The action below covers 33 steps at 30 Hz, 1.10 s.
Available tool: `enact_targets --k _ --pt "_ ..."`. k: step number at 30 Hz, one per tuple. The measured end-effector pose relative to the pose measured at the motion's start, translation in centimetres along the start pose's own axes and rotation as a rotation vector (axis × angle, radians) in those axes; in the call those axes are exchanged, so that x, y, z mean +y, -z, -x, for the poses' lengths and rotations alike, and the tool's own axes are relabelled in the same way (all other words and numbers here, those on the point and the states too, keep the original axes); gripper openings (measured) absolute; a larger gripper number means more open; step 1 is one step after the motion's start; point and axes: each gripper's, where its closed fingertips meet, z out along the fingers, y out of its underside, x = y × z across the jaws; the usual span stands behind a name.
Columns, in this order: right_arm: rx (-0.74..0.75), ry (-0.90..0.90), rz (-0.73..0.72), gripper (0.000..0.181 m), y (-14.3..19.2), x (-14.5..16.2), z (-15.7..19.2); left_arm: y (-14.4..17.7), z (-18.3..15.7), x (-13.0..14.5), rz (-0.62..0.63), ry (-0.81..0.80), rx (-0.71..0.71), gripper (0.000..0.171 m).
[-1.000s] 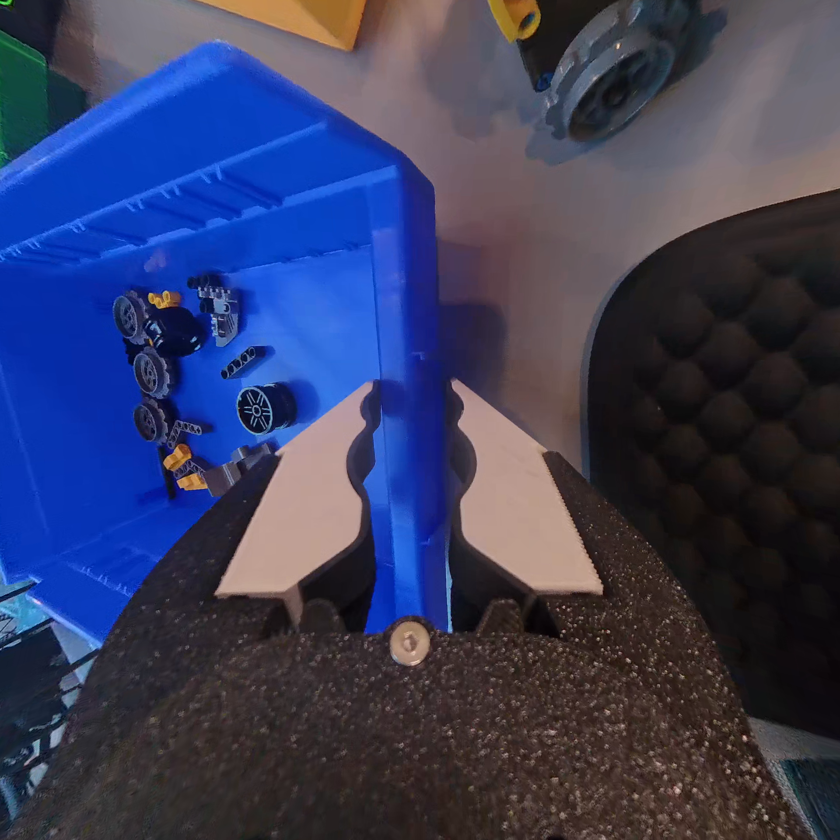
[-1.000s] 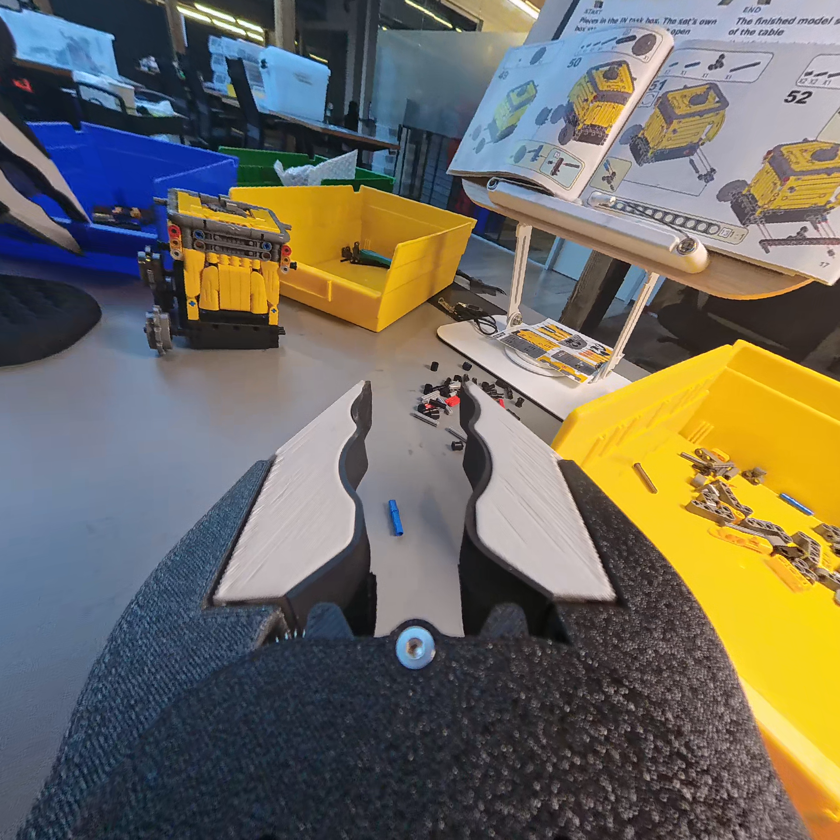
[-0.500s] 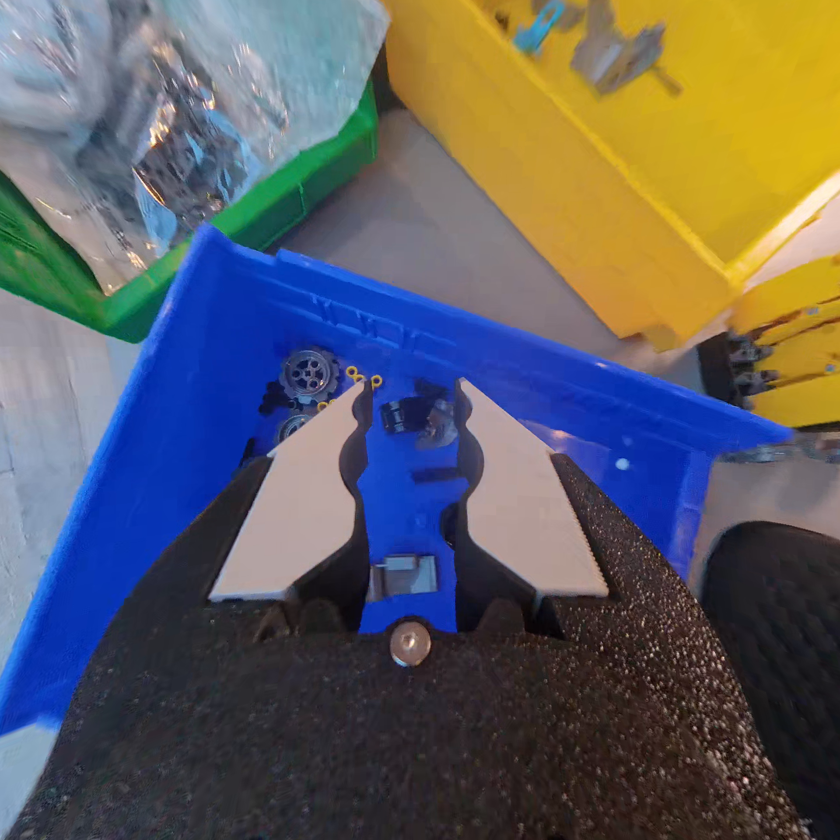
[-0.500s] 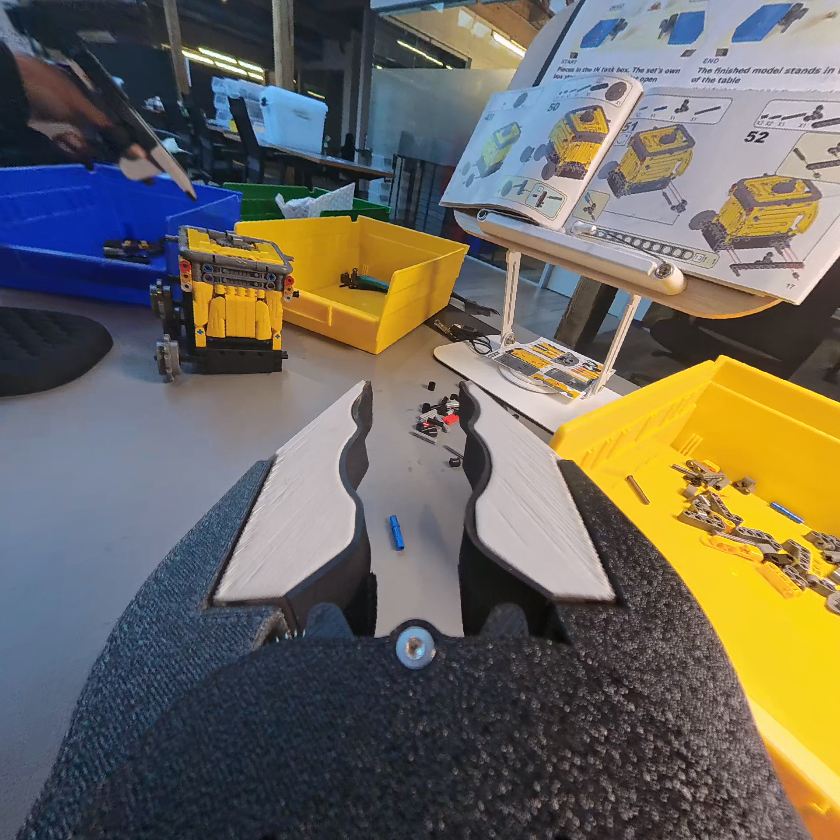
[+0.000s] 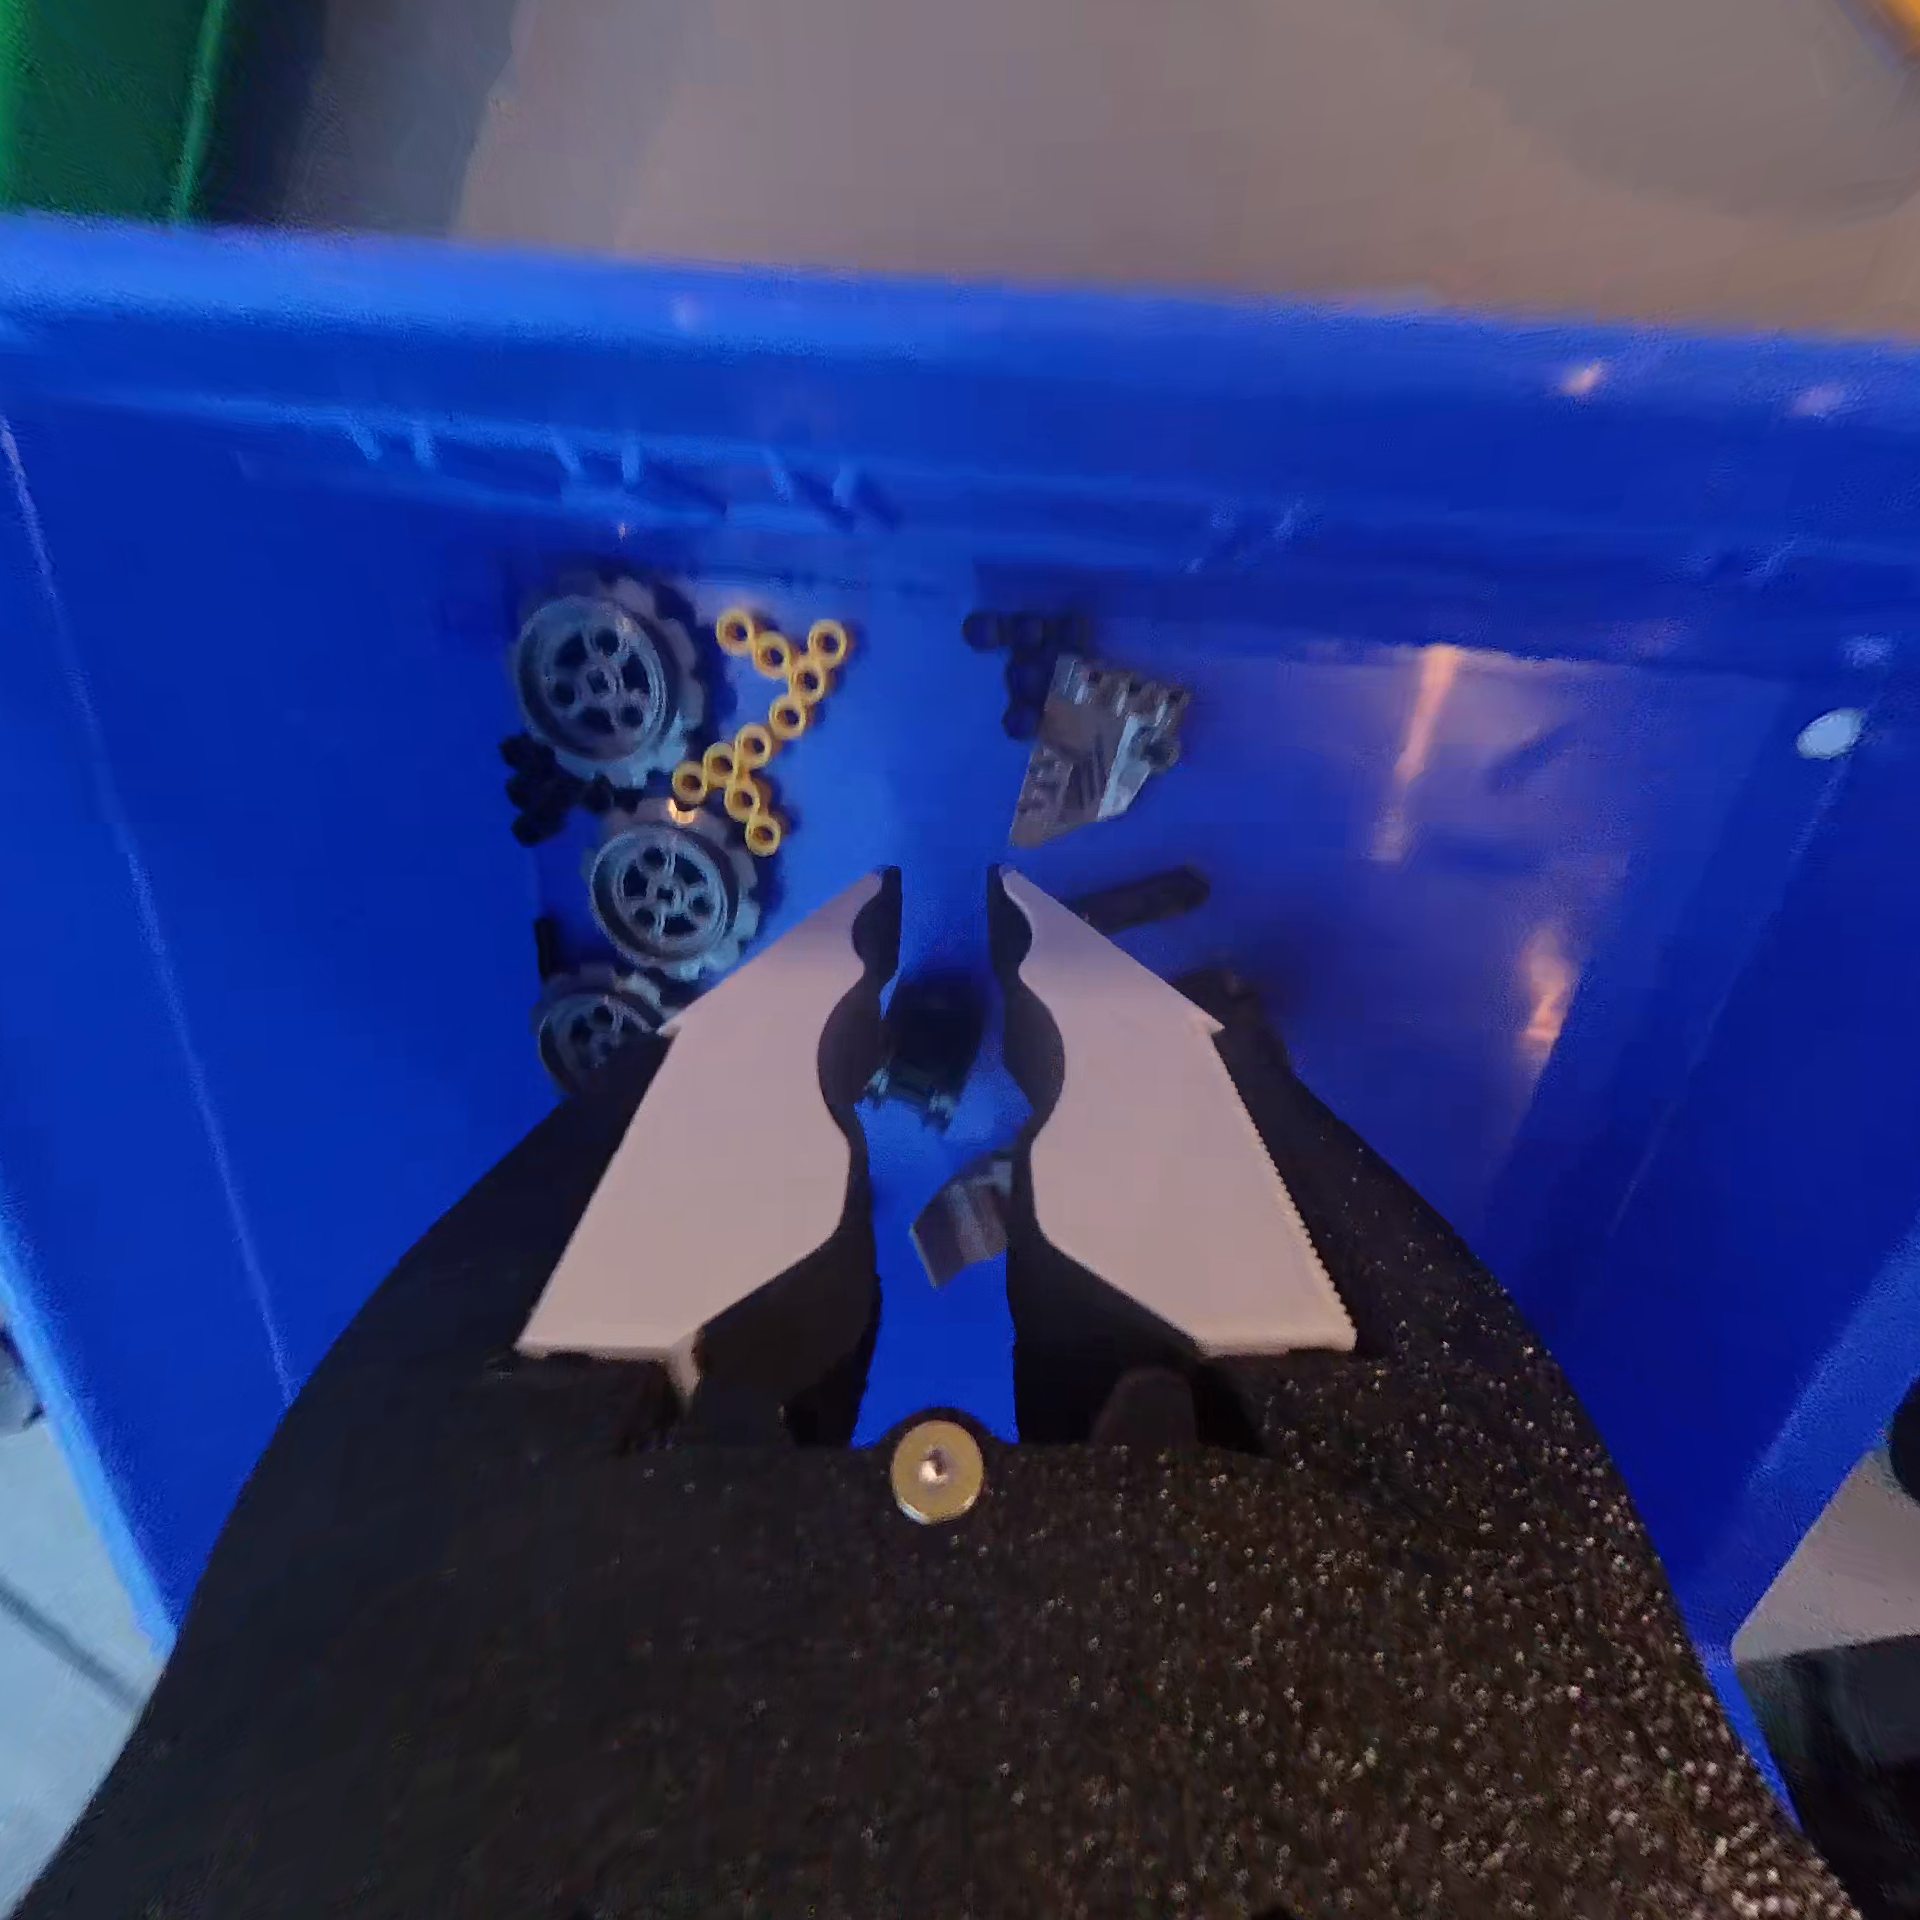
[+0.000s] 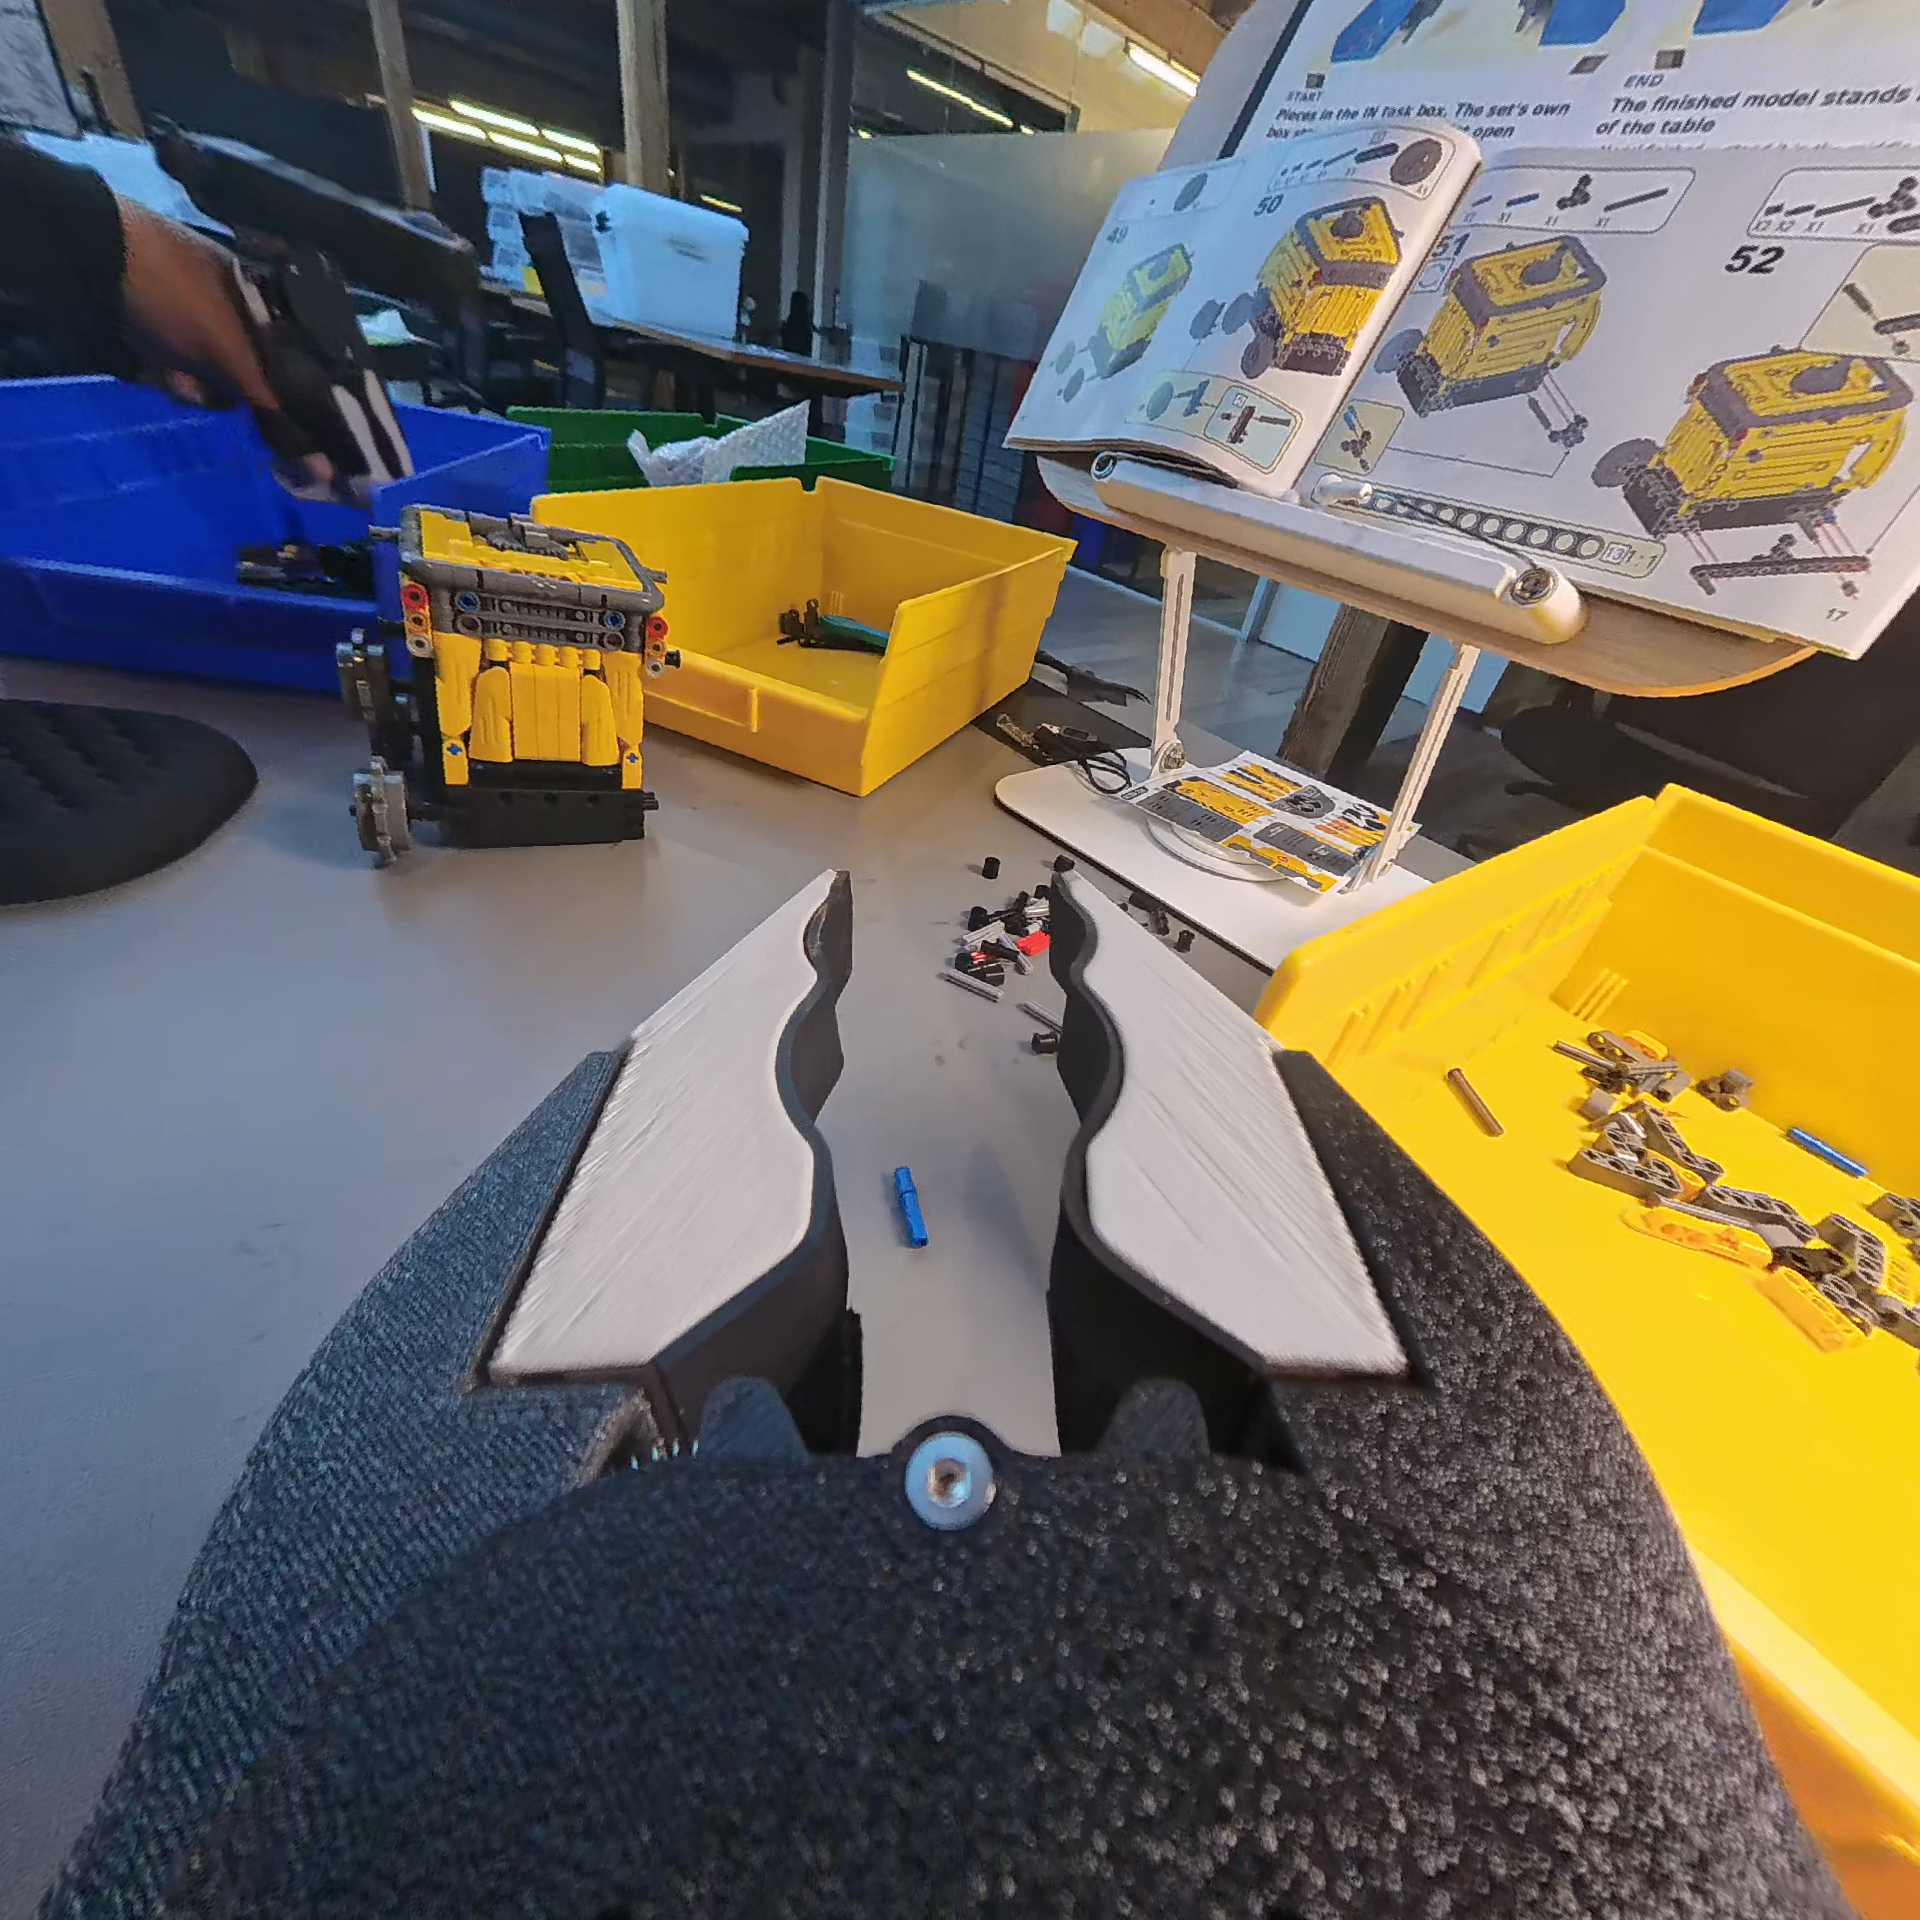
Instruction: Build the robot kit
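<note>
my left gripper (image 5: 941,883) hung inside the deep blue plastic bin (image 5: 312,831), jaws parted and holding nothing. between my fingers, lower down on the bin floor, lay a small black wheel-like piece (image 5: 928,1044) and just beside it a little grey angled connector (image 5: 961,1218). three grey toothed wheels (image 5: 594,686) sat stacked to the left, touching a yellow perforated beam (image 5: 771,719); a grey panel piece (image 5: 1091,753) lay ahead to the right.

my right gripper (image 6: 948,899) hovered low over the grey table (image 6: 260,1091), jaws also apart and empty, with a short blue plastic pin (image 6: 908,1205) lying between the fingers. a yellow bin of small parts (image 6: 1558,1299) stood just beside it.

the view blurred, so i judged that closing could catch both the black piece and the connector together, or nudge either aside.
</note>
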Motion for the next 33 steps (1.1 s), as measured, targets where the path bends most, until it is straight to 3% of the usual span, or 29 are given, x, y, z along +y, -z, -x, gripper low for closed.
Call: enact_targets --k 2,5,8,11,14,20,23,25,29,33 --pt "-0.002 0.0 0.001 0.038 -0.1 0.0 0.1 0.0 -0.4 -1.7 -0.075 0.005 0.022 0.015" --pt "0.0 0.0 0.008 0.038 -0.1 0.3 0.1 -0.8 -0.3 -3.0 -0.093 -0.004 0.025 0.015" --pt "0.004 0.0 0.006 0.038 0.0 0.2 -0.1 -1.6 -0.8 -3.2 -0.075 -0.007 0.062 0.017" --pt "0.011 0.0 0.002 0.038 0.1 0.1 -0.2 -1.8 -1.8 -2.9 -0.062 -0.015 0.115 0.029" --pt "0.011 -0.002 0.001 0.038 0.1 0.1 -0.3 -2.0 -1.6 -2.6 -0.054 -0.048 0.071 0.031" --pt "0.008 0.003 0.007 0.038 0.0 0.2 -0.2 -2.7 -1.1 -2.7 -0.047 -0.043 0.059 0.023" --pt "0.014 0.005 0.002 0.038 0.1 0.1 -0.3 -2.6 -0.6 -2.5 -0.03 -0.072 0.022 0.005" --pt "0.017 0.002 -0.005 0.038 0.2 -0.2 -0.4 -1.7 -0.3 -2.3 -0.025 -0.095 -0.011 0.005" --pt "0.015 0.003 -0.02 0.037 0.4 -0.7 -0.3 3.3 -0.8 -3.5 -0.151 -0.144 -0.073 0.005" --pt "-0.02 0.011 -0.026 0.038 0.1 -1.1 0.7 10.0 -6.4 -6.8 -0.373 -0.3 -0.116 0.005"
